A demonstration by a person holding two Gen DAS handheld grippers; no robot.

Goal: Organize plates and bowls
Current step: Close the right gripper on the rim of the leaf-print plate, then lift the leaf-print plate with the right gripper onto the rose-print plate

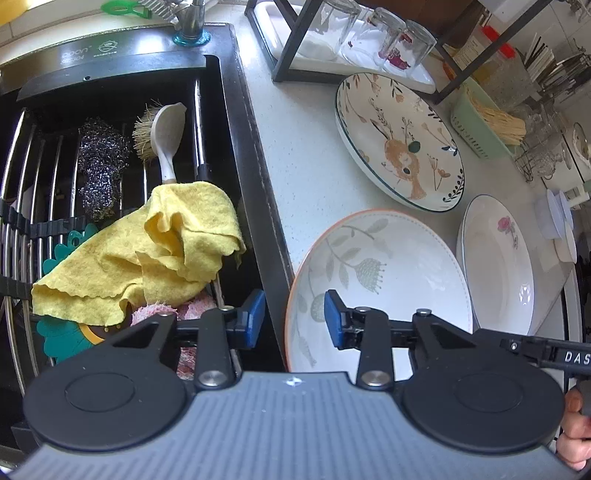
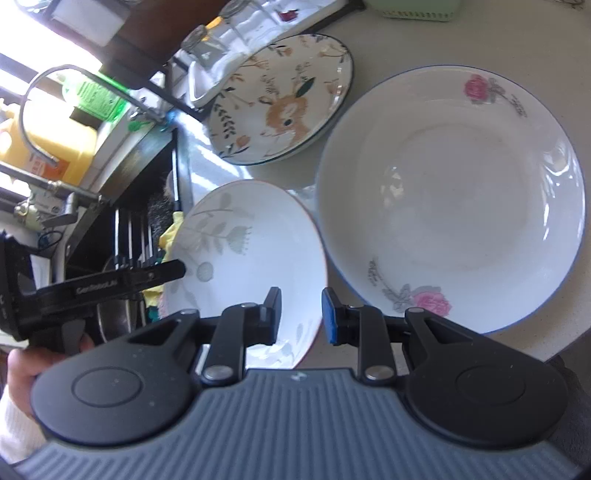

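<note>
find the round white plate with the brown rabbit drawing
The round white rabbit plate lies on the pale countertop right of the sink, just before the black glass rack, beyond both bowls.

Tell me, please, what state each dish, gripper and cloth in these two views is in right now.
left gripper: open, straddling the leaf bowl's near rim.
right gripper: open, straddling its rim.
leaf bowl: upright, empty.
rose plate: upright, empty.
rabbit plate: flat, empty.
glasses: upside down.
yellow cloth: crumpled.

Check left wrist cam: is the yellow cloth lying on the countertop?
No, the yellow cloth is draped over the rack inside the black sink, left of the countertop where the plates sit.
</note>
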